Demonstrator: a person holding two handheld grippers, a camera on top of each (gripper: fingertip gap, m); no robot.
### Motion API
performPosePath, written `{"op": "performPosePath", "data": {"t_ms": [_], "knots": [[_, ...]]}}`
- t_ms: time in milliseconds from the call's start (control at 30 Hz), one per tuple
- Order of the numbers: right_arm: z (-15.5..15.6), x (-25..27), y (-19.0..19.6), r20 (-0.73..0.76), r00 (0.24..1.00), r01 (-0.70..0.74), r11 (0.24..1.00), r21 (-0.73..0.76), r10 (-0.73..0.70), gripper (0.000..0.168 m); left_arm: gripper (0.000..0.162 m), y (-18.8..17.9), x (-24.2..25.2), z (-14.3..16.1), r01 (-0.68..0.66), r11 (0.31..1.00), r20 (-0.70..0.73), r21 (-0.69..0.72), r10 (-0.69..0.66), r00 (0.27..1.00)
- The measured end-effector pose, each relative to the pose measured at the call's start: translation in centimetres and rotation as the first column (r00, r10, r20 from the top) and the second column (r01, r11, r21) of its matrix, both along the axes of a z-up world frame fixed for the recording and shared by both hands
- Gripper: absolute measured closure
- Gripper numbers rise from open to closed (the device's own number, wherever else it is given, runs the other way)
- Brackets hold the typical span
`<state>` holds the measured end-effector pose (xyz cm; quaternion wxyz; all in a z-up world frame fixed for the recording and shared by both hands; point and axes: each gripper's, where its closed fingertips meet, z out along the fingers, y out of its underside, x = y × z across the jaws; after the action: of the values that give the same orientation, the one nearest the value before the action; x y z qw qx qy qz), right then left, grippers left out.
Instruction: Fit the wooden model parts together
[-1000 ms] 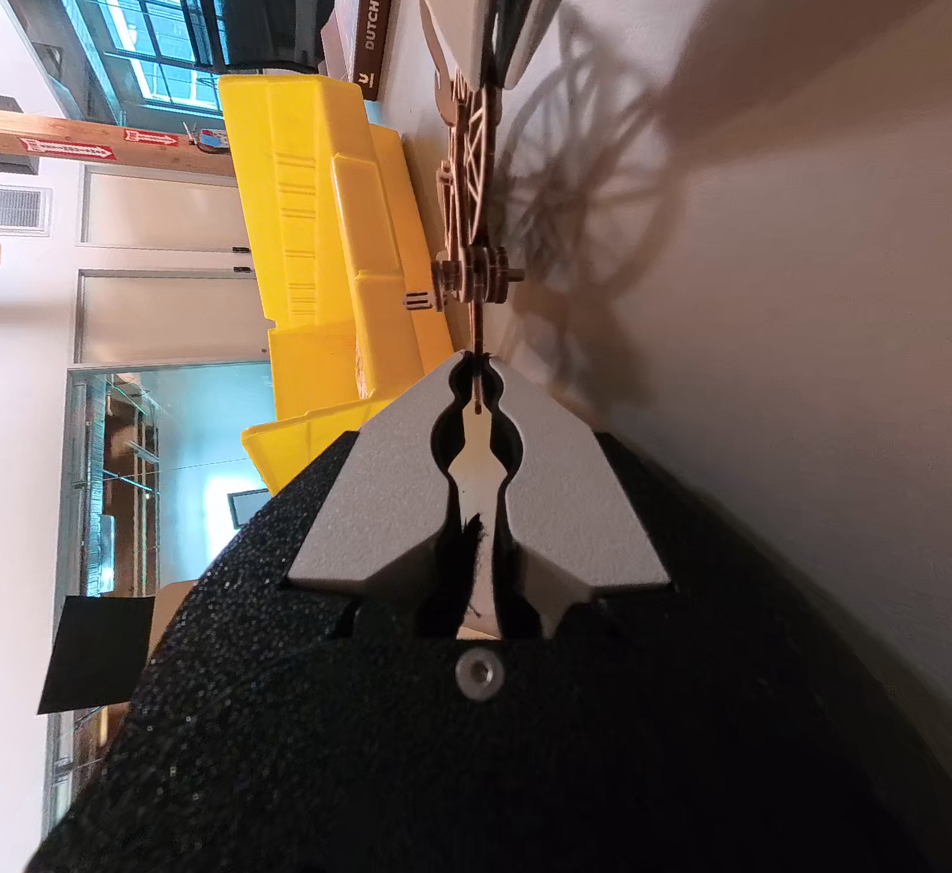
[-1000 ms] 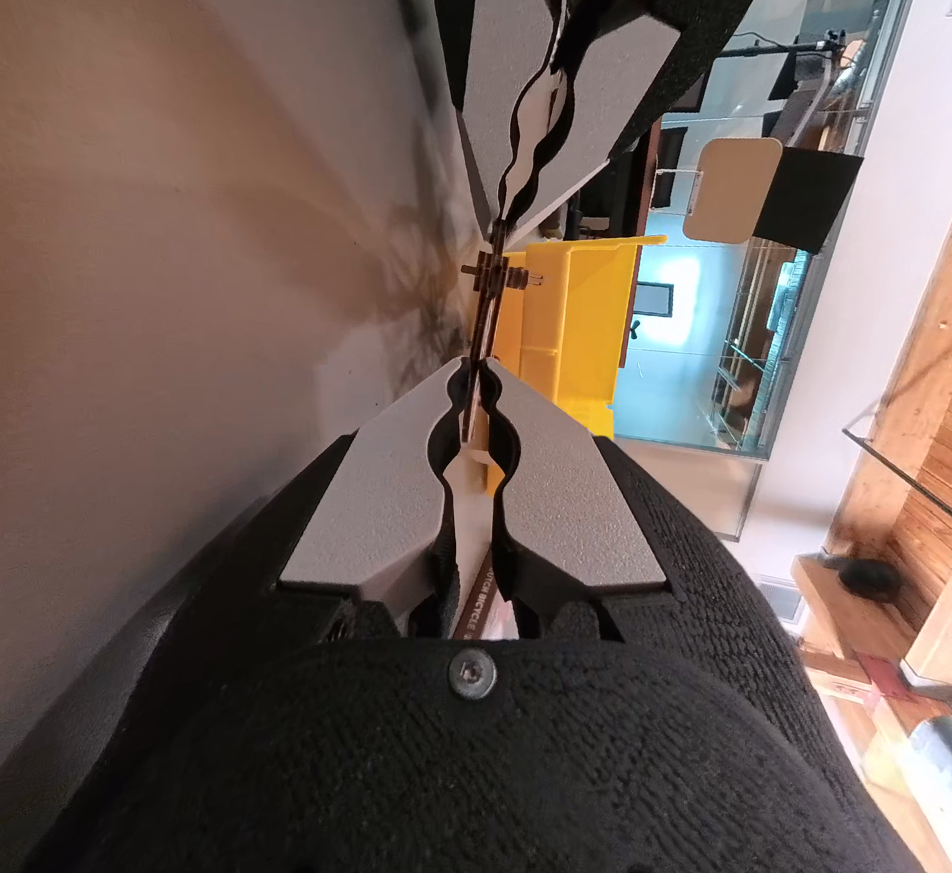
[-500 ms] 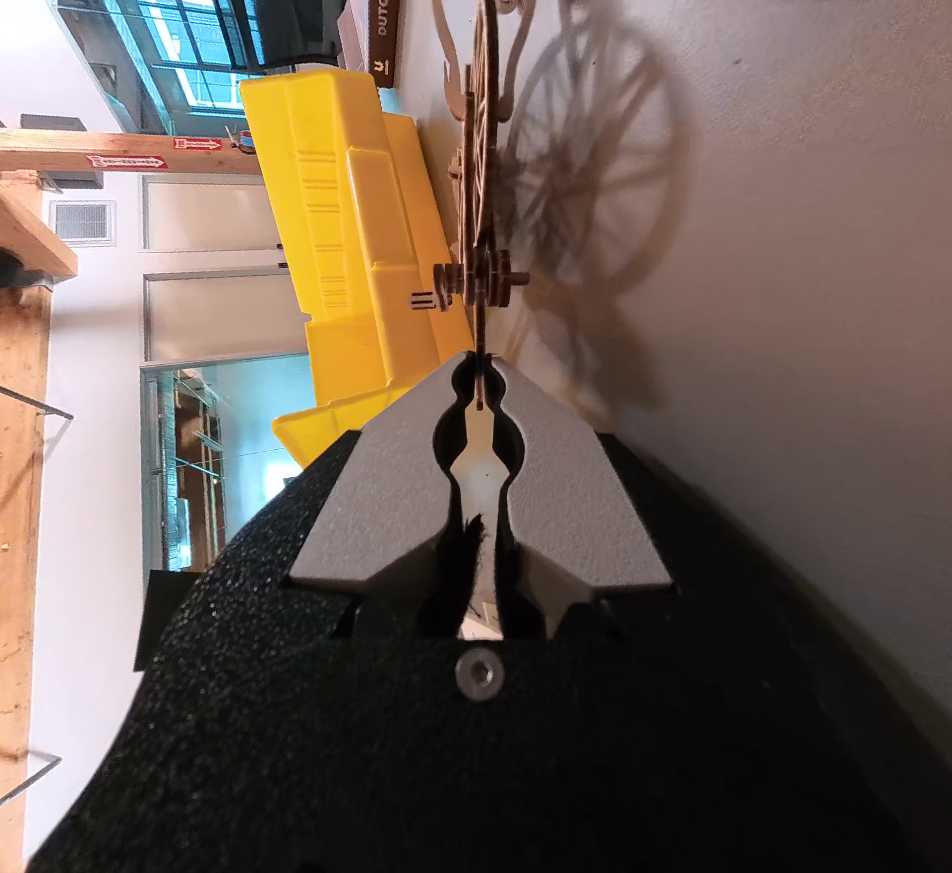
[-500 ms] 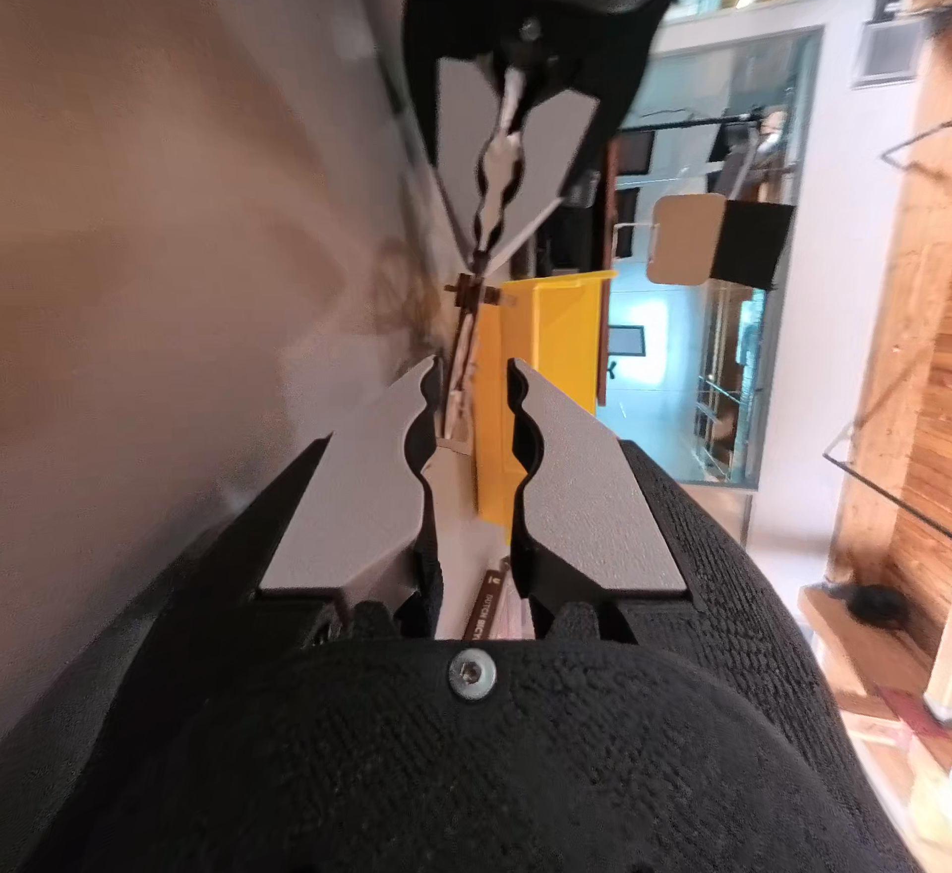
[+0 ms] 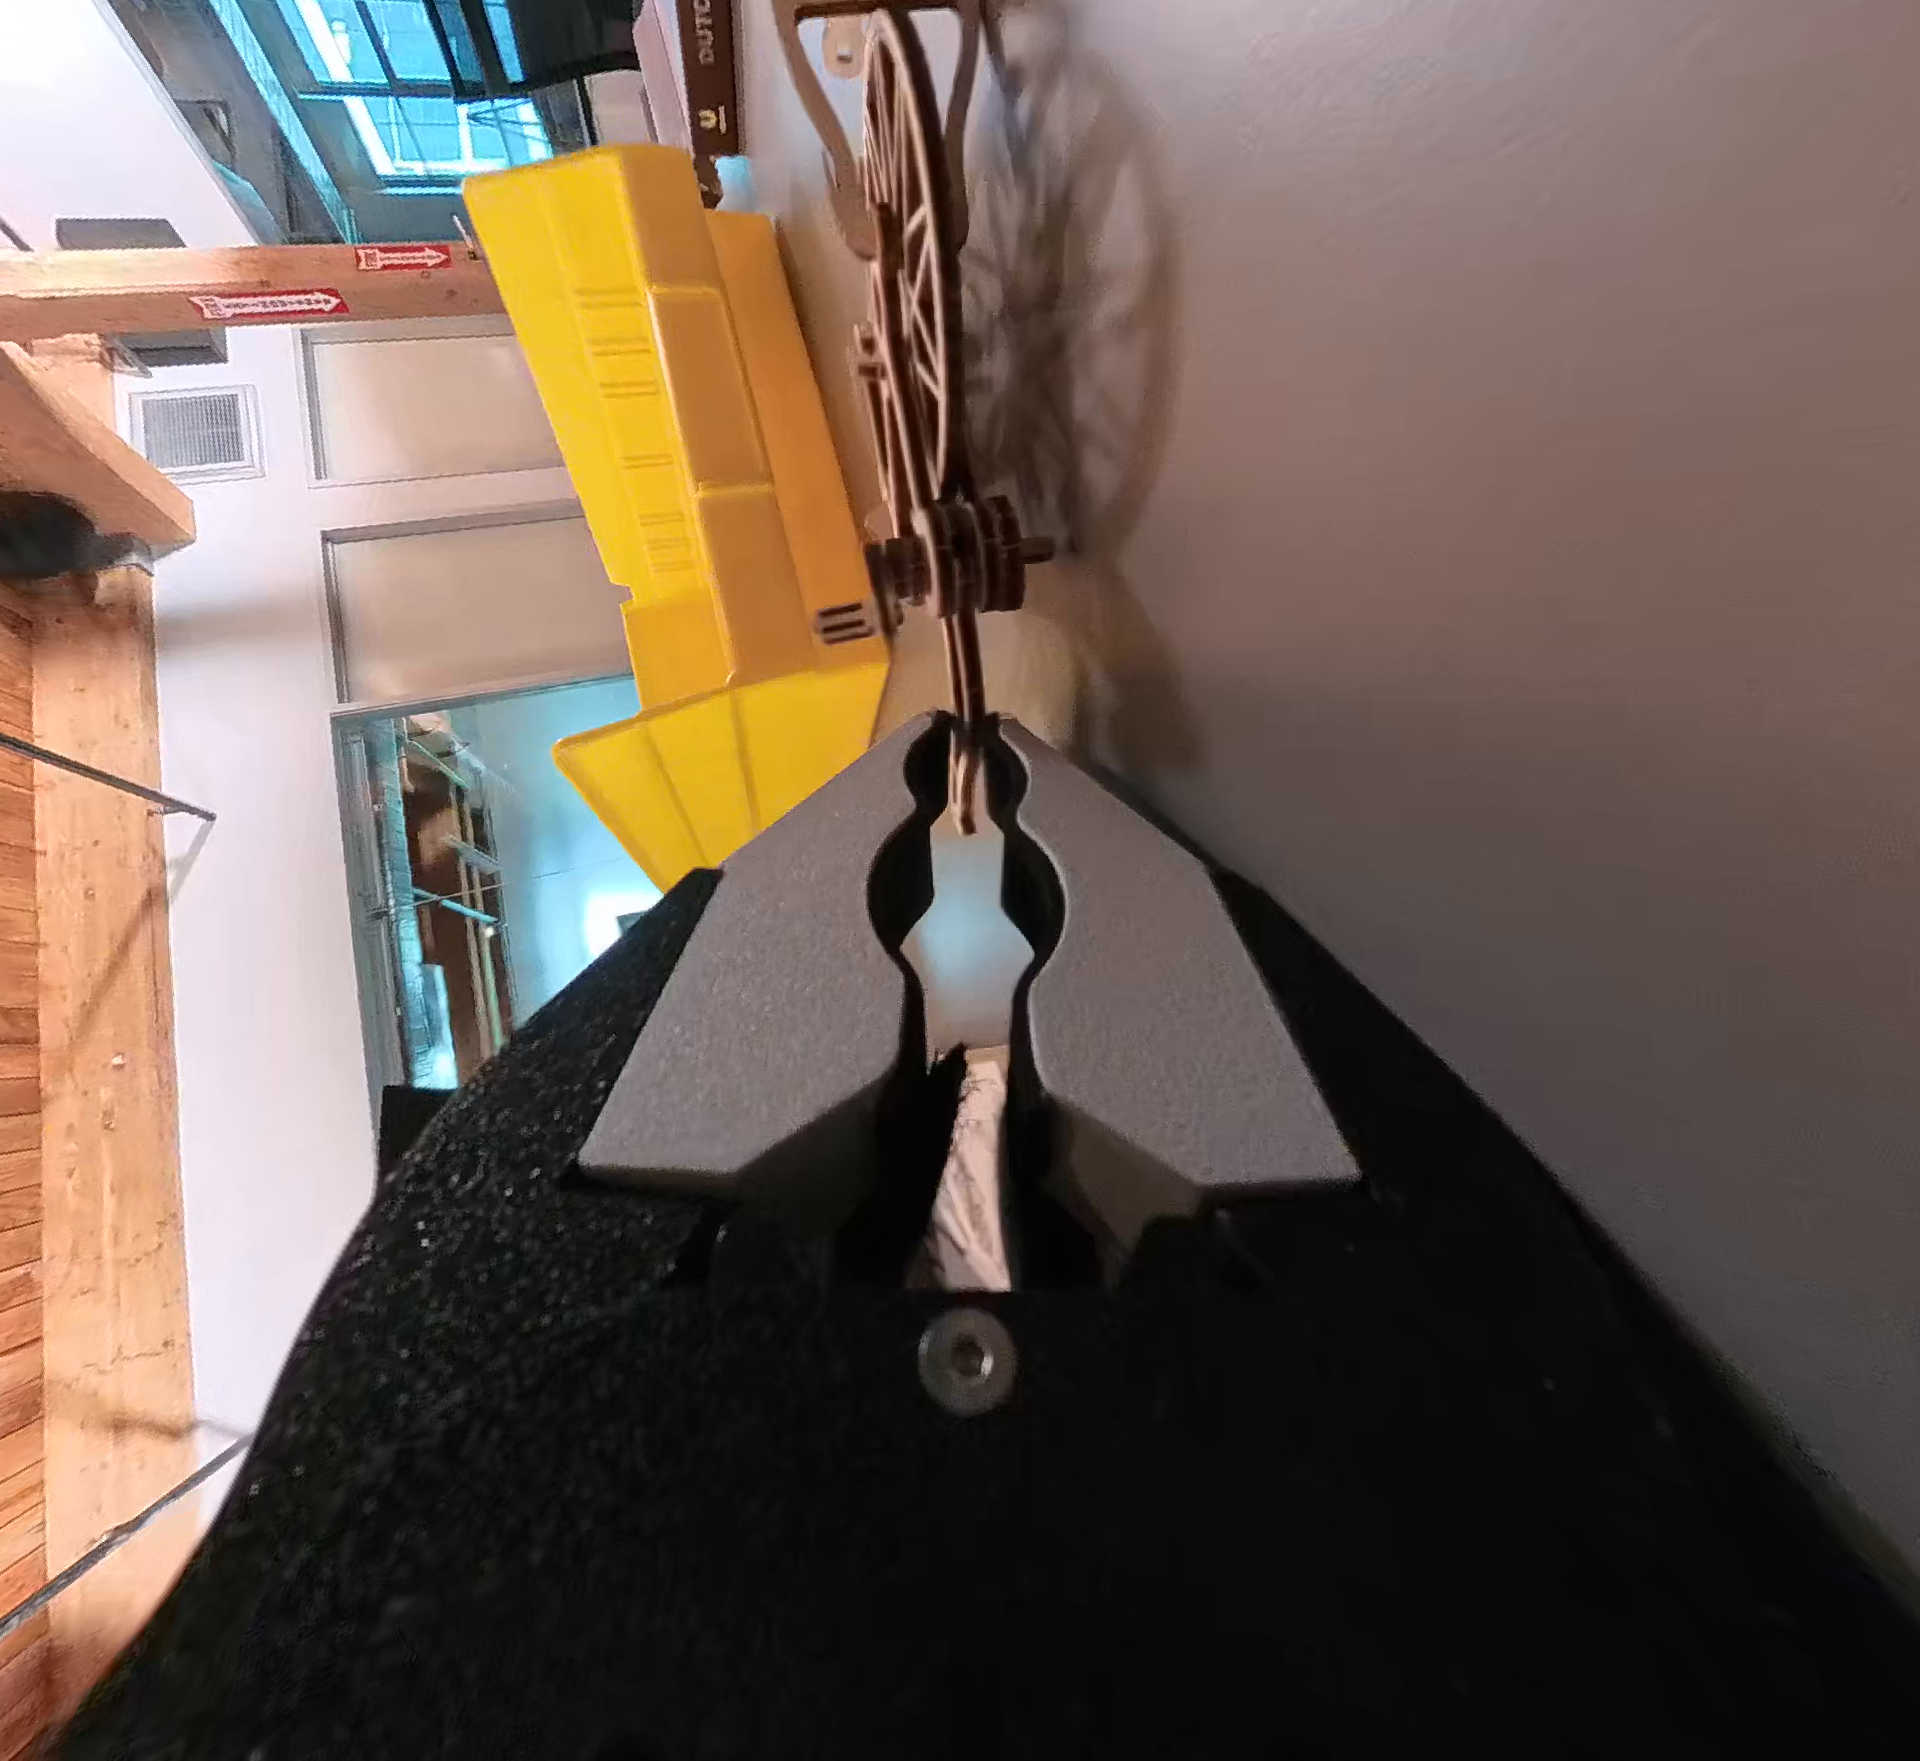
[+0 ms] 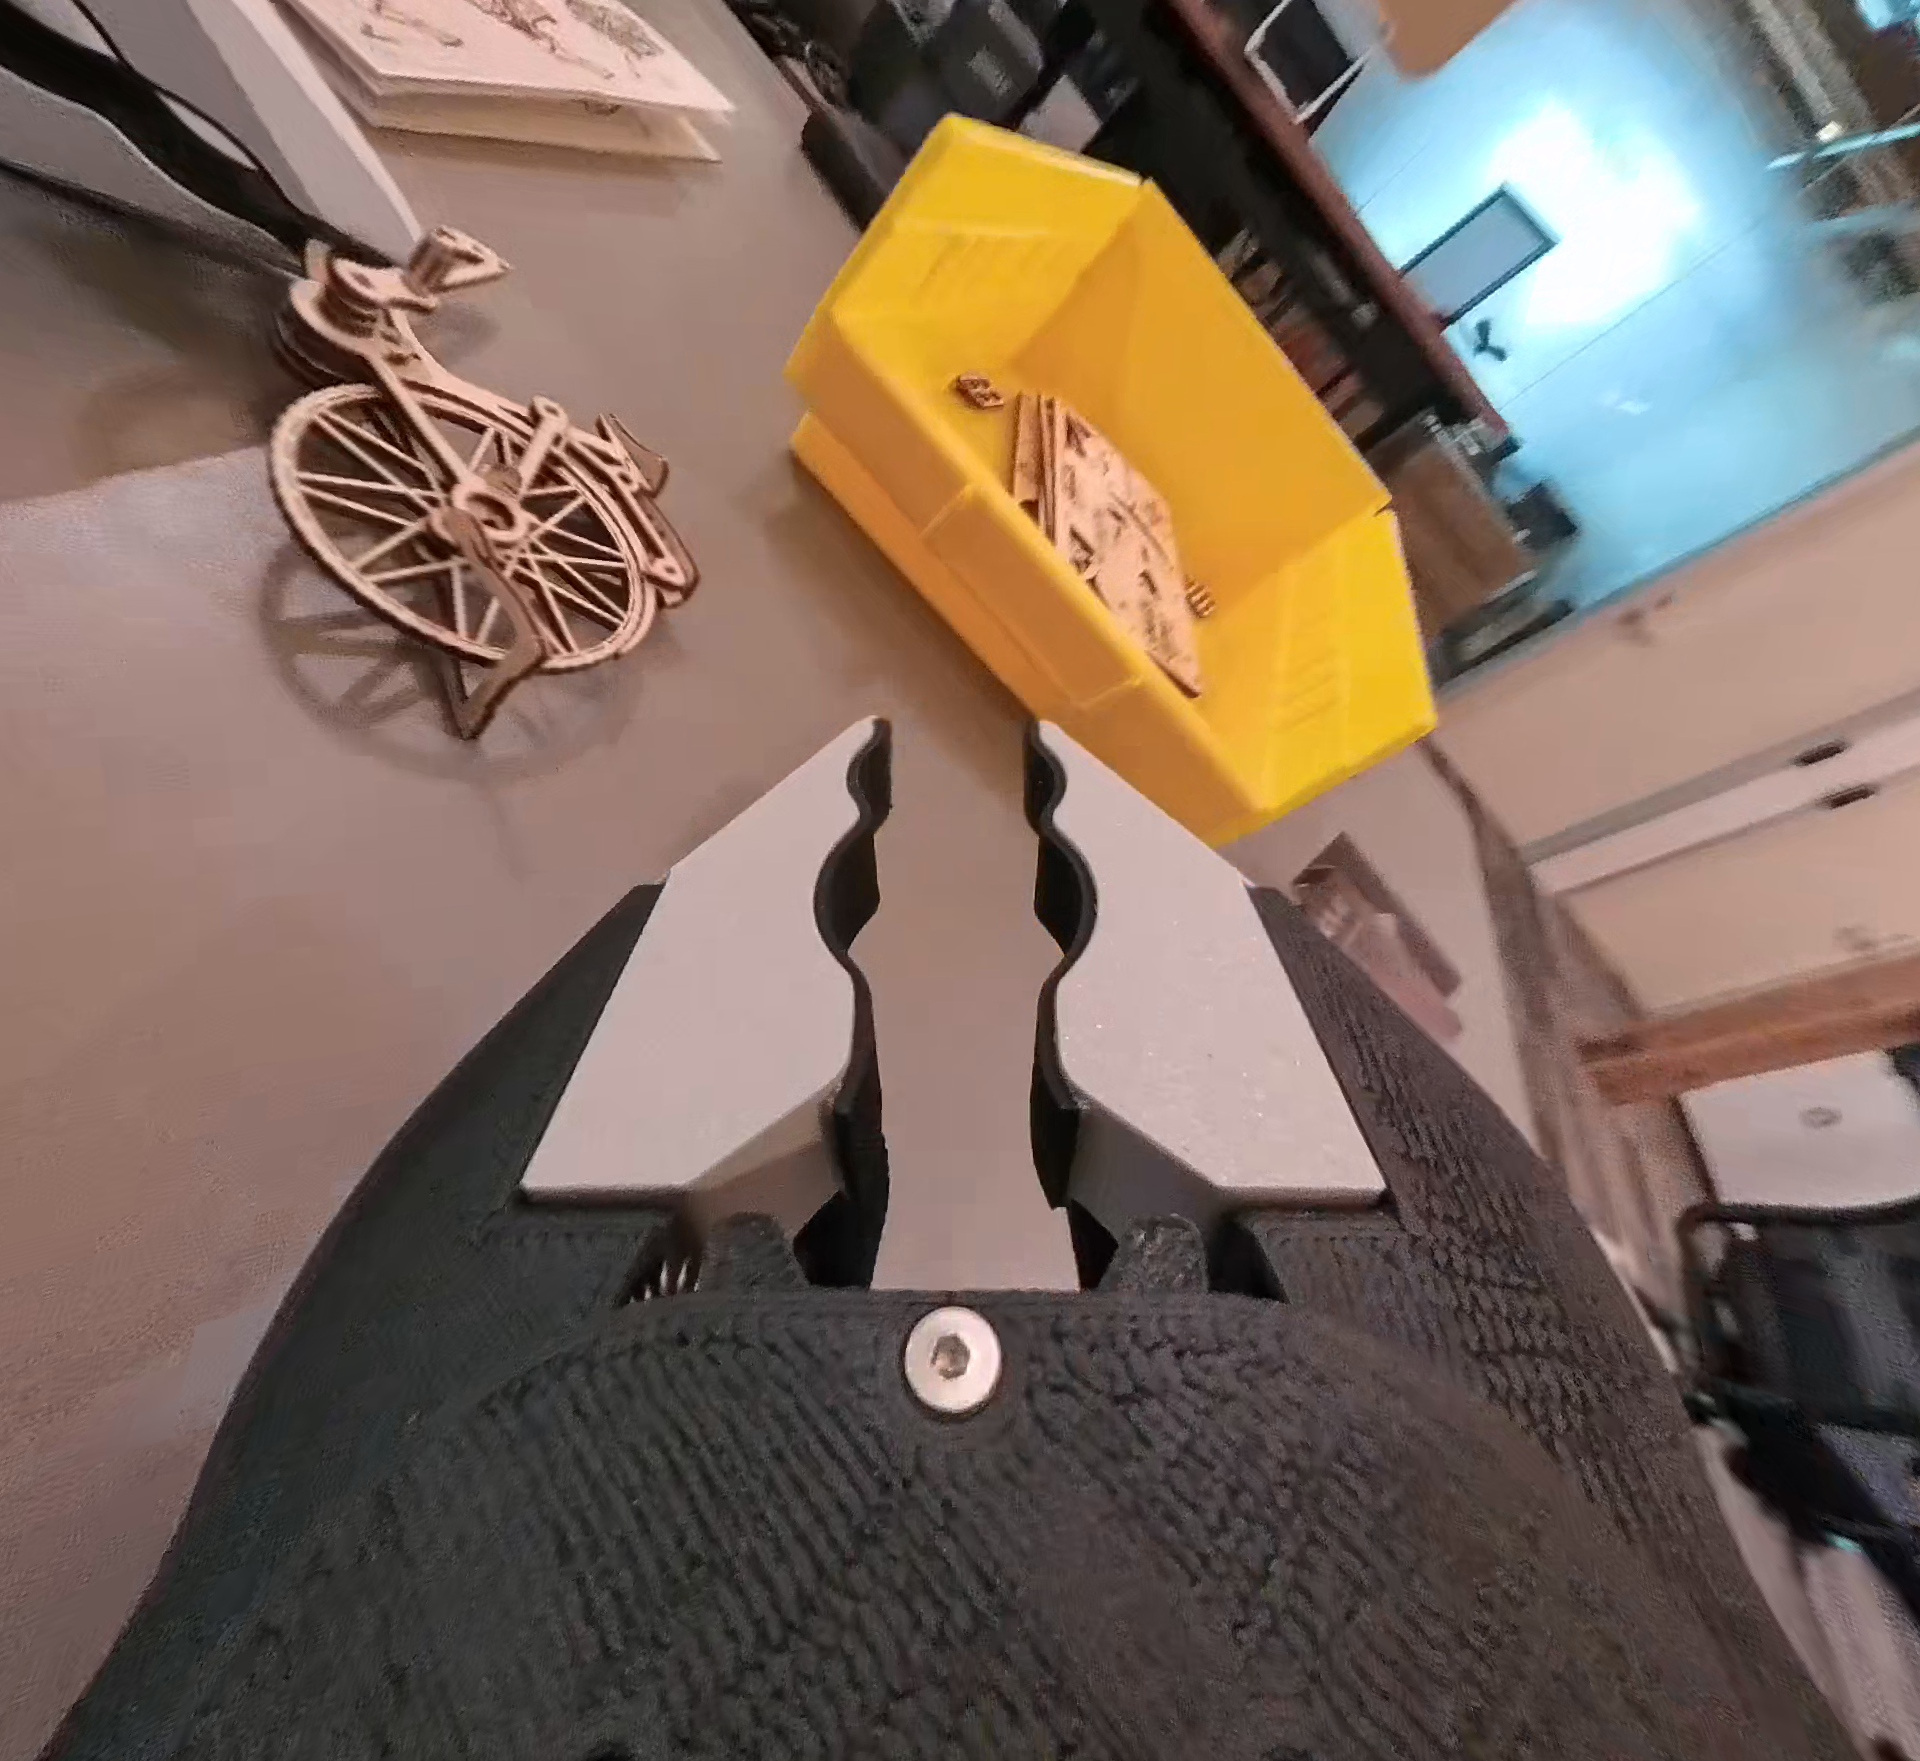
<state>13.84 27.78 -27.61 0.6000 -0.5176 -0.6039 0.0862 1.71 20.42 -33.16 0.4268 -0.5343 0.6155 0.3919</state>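
right gripper [image 6: 956, 755]: jaws clearly apart, nothing between them; hovers over bare surface [image 6: 208, 932], near the bin.
left gripper [image 5: 961, 735]: jaws closed to a thin slit, pinching the flat end of the wooden model [image 5: 914, 340]; grip sits right at the fingertips only.
wooden model: part-built bicycle piece, spoked wheel [image 6: 457, 537] with fork and gear stack; wheel rim and fork tip look to rest on the surface, tilted, frame end held by the left gripper.
bin [image 6: 1299, 672]: yellow, just beside the model on the surface; holds flat wooden sheets [image 6: 1112, 527] and a small loose bit, leaning against the inner wall.
step in hand (judged): right side free to fetch the next part from the bin while left steadies the model.
doing it well: keep left squeeze steady, thin ply could slip or snap at that tip grip; come into the bin from its low open front, take one sheet by an edge, not the stack.
booklet [image 6: 499, 38]: open, far side behind the model, out of the way.
room: open surface between right gripper and bin; bin walls tight around the sheets.
edge: surface edge runs close behind the bin, don't shove it back.
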Motion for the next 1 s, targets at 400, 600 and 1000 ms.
{"op": "performPosePath", "data": {"t_ms": [400,600,1000], "knots": [[-0.3,0.1,0.5,-0.024,1.000,0.003,0.996,-0.085,-0.005,0.146,0.138,-2.9,-0.9,1.6,-0.019,0.998,0.310,-0.054,0.035,0.950],[-0.4,0.0,0.5,-0.021,1.000,0.007,0.996,-0.084,-0.009,0.146,0.142,-3.3,-1.3,6.6,0.022,0.995,0.583,0.094,-0.073,0.809],[-0.9,0.0,1.1,0.058,0.996,0.063,0.998,0.021,-0.064,0.150,0.153,-3.6,-1.1,6.6,0.038,0.993,0.554,0.112,-0.094,0.827]]}}
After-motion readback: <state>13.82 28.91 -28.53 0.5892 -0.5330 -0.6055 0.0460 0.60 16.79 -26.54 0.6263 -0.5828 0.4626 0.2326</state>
